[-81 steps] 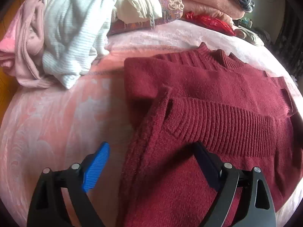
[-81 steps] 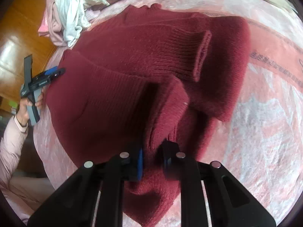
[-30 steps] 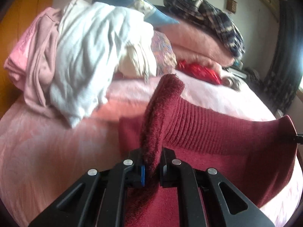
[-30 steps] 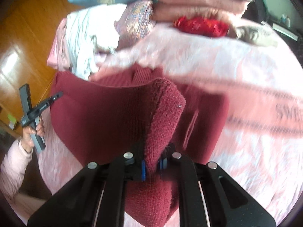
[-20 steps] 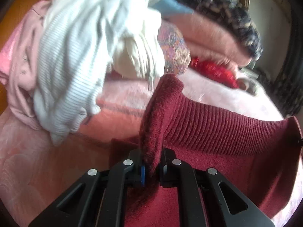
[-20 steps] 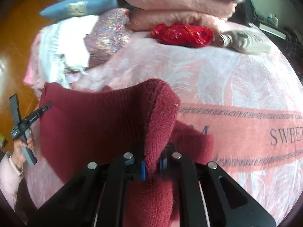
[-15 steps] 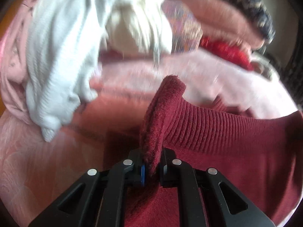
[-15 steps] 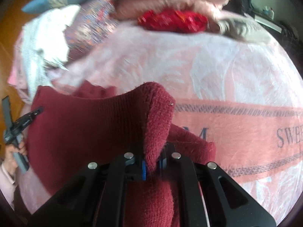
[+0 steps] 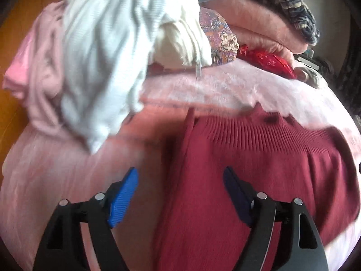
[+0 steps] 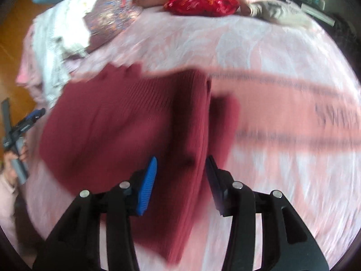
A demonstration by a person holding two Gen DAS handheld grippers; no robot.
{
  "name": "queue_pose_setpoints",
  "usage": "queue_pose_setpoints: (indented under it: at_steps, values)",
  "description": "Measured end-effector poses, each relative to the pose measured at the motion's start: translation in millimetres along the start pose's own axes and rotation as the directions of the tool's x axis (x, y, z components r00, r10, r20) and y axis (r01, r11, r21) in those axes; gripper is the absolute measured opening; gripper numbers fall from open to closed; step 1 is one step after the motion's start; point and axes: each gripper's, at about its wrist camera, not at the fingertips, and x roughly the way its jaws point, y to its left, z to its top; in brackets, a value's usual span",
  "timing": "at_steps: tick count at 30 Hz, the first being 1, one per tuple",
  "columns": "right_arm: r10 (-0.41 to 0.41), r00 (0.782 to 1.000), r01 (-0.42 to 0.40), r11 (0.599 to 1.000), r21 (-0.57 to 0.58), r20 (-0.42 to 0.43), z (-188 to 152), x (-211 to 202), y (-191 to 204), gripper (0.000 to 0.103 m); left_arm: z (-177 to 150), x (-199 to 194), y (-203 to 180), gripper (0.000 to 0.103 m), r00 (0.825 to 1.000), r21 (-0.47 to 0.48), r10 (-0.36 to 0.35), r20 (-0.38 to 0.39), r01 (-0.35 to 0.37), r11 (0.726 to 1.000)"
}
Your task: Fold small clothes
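A dark red knit sweater (image 9: 259, 158) lies folded on the pink bedspread (image 9: 67, 169), its ribbed hem up near the collar. My left gripper (image 9: 180, 192) is open and empty over the sweater's left folded edge. In the right wrist view the sweater (image 10: 108, 124) lies flat with a folded edge running down the middle. My right gripper (image 10: 180, 176) is open and empty over that right edge. The left gripper (image 10: 22, 126) also shows there, at the far left, held in a hand.
A heap of white and pink clothes (image 9: 94, 52) lies at the back left. A patterned cushion (image 9: 221, 38), a red pouch (image 9: 268, 62) and stacked pink blankets (image 9: 259, 22) lie along the back. Wooden floor (image 9: 13, 113) shows past the bed's left edge.
Both grippers carried the sweater's lower edge up towards the collar, laid it down and opened. The fabric that stood pinched between the fingers now lies flat.
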Motion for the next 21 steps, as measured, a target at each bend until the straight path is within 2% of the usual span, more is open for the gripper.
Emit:
queue_pose_setpoints:
  at_steps: [4, 8, 10, 12, 13, 14, 16, 18, 20, 21]
  values:
    - [0.088, 0.995, -0.089, 0.996, -0.012, -0.037, -50.6, -9.1, 4.8, 0.047, -52.5, -24.4, 15.6, 0.078, 0.997, -0.054, -0.080, 0.003, 0.080, 0.995]
    - [0.121, 0.991, -0.121, 0.993, 0.004, -0.054, -72.9, 3.9, 4.5, 0.049, -79.6, -20.5, 10.6, 0.078, 0.986, -0.078, -0.165, -0.032, 0.162, 0.984]
    - [0.175, 0.982, -0.172, 0.984, 0.037, -0.067, -75.7, 15.3, 1.6, 0.049, -85.5, -18.6, 5.7, 0.078, 0.982, -0.071, -0.185, -0.042, 0.182, 0.981]
    - [0.185, 0.979, -0.182, 0.983, 0.038, -0.083, -75.2, 24.1, 1.9, 0.037, -88.6, -11.4, -0.8, 0.077, 0.986, -0.057, -0.157, -0.048, 0.154, 0.986]
    - [0.184, 0.979, -0.182, 0.983, 0.026, -0.090, -75.7, 26.8, 4.0, 0.023, -90.2, -7.3, -2.3, 0.074, 0.988, -0.055, -0.147, -0.056, 0.144, 0.988]
    - [0.175, 0.980, -0.175, 0.985, 0.010, -0.098, -76.1, 28.6, 6.2, 0.007, -91.6, -1.7, -2.3, 0.068, 0.989, -0.061, -0.137, -0.063, 0.133, 0.989]
    - [0.188, 0.977, -0.190, 0.982, -0.003, -0.099, -77.1, 24.9, 7.8, 0.006, -94.6, -0.2, 0.8, 0.057, 0.990, -0.079, -0.128, -0.066, 0.122, 0.989]
    - [0.216, 0.973, -0.218, 0.976, -0.008, -0.086, -77.5, 12.0, 7.3, 0.006, -94.1, -4.3, 7.0, 0.034, 0.988, -0.106, -0.142, -0.062, 0.135, 0.985]
    - [0.233, 0.971, -0.234, 0.972, -0.009, -0.061, -75.8, -5.9, 4.8, 0.005, -90.6, -9.6, 16.2, 0.021, 0.984, -0.147, -0.163, -0.067, 0.152, 0.977]
    - [0.255, 0.966, -0.256, 0.967, -0.010, -0.042, -74.7, -17.2, 3.3, 0.005, -88.1, -13.0, 23.4, 0.019, 0.980, -0.179, -0.186, -0.063, 0.173, 0.969]
